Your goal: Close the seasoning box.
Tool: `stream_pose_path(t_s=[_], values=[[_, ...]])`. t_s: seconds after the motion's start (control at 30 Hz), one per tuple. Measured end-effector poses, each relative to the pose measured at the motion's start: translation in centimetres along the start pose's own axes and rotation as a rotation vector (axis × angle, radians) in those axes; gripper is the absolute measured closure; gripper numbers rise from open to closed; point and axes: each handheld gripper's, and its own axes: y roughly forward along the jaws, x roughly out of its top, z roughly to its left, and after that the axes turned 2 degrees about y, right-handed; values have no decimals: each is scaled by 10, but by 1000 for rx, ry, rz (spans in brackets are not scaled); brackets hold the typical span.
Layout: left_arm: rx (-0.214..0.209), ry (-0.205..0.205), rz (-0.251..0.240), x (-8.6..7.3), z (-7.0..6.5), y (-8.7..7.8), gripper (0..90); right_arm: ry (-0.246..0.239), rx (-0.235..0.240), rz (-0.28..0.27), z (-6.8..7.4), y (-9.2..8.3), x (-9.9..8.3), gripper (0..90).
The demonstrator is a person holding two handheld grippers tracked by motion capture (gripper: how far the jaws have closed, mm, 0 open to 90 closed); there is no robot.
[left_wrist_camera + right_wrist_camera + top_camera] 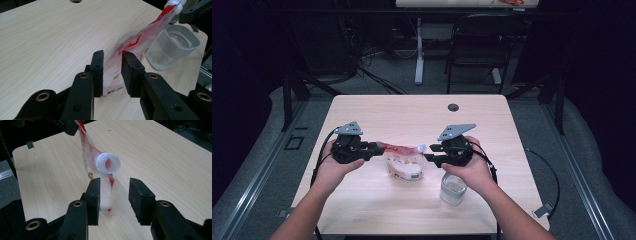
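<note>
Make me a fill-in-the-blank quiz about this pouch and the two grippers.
1. The red and white pouch has a ____ spout.
2. The spout has no ____ on it.
3. The clear jar stands nearest the ____ gripper.
4. The left gripper straddles the pouch's ____ end.

Missing words: white; cap; right; bottom

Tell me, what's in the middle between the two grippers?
The red-and-white pouch lies between the left gripper and the right gripper in the high view, its white spout pointing toward the right one.
</note>
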Motion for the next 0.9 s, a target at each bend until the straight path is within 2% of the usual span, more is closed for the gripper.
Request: stream_pose_path(t_s=[0.37,0.9], values=[[8,12,7,0,0,0,780,-13,28,-7,4,11,5,691],[19,29,20,2,-3,-1,857,-1,34,-12,2,11,7,721]])
